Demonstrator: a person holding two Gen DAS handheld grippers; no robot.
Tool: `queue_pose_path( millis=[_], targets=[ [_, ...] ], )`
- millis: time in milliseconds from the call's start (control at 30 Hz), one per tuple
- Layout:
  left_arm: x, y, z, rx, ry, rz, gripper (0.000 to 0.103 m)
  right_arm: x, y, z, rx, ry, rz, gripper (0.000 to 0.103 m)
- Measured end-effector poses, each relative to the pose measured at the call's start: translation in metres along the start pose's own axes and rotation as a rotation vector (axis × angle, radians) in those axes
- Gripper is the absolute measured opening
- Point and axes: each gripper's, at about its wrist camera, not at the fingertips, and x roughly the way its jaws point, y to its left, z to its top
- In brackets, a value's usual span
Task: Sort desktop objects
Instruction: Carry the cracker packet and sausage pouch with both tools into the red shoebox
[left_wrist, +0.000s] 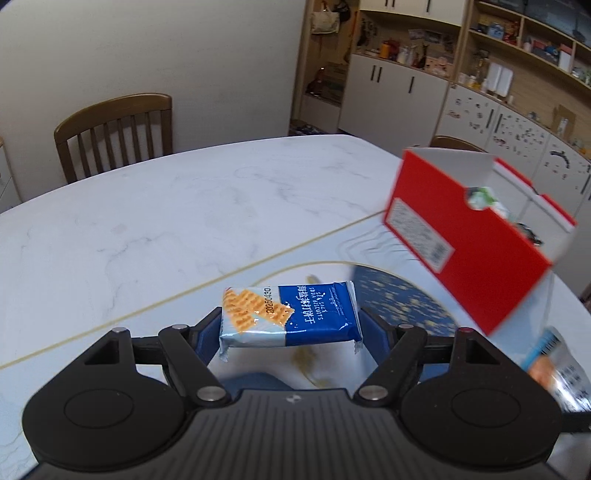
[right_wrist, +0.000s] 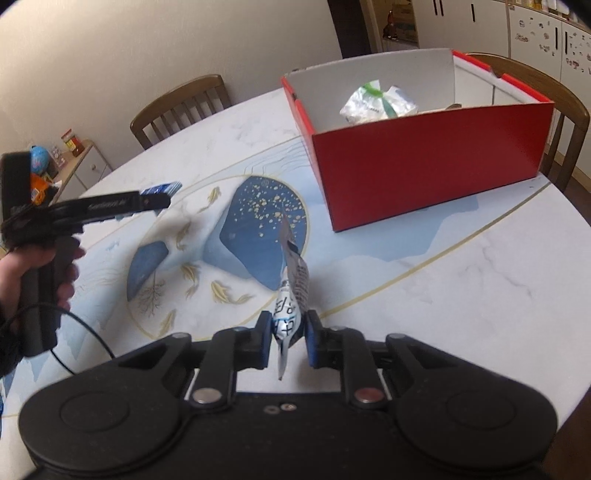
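Biscuit packet (left_wrist: 290, 316) between left gripper (left_wrist: 290, 325) pads; foil sachet (right_wrist: 291, 295) pinched in right gripper (right_wrist: 287, 334)

biscuit pack (left_wrist: 288, 314): blue-white, held aloft | silver packet (right_wrist: 291, 295): pinched edge-on | red box (right_wrist: 424, 162): open

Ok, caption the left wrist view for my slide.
Left gripper holds a blue-and-white soda biscuit packet above the marble table, red box at right.

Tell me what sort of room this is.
Most likely a home dining room: a white marble-look table with wooden slat-back chairs around it, and a wall of cabinets and open shelves crowded with household bits.
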Motion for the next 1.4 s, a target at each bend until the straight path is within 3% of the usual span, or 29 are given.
queue_pose_path(
  millis=[433, 700, 1400],
  targets=[
    [-0.069, -0.047, 0.0, 0.075, -0.03, -0.082, 0.076, -0.046, -0.003, 0.0, 0.031, -0.084, -0.022, 0.018],
    [-0.091, -0.083, 0.006, 0.115, -0.059, -0.113, 0.076, -0.068, -0.017, 0.012, 0.034, -0.121, 0.0, 0.018],
    [-0.053, -0.205, 0.059, 0.093, -0.095, -0.094, 0.076, -0.088, -0.123, 0.11, -0.064, -0.118, 0.087, 0.018]
  ],
)
